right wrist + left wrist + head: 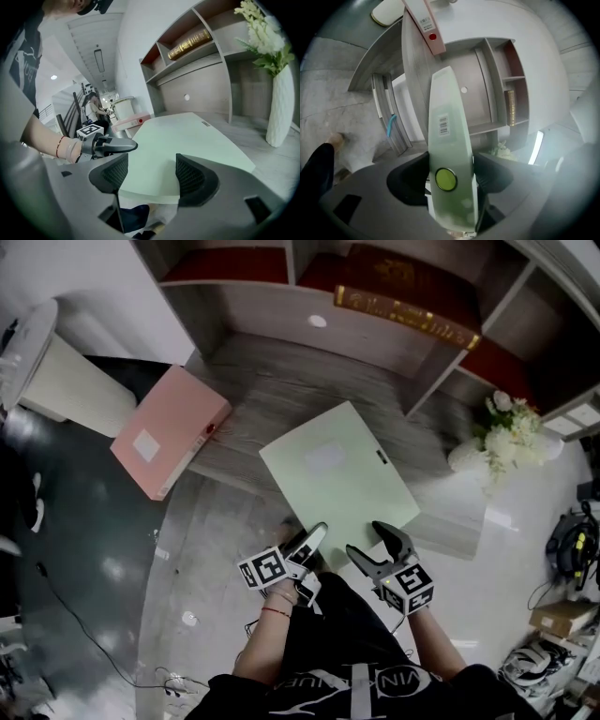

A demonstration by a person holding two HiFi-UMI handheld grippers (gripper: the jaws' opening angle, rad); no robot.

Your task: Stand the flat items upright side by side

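Green folder clamped over & under by L tongs; R tongs agape at near edge.

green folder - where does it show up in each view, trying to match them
Head view: green folder lies flat on the desk, in the centre of the picture.
Left gripper view: seen edge-on, a narrow upright strip at bottom centre.
Right gripper view: its wide flat face spreads across the middle.
Shared landmark: pink folder.
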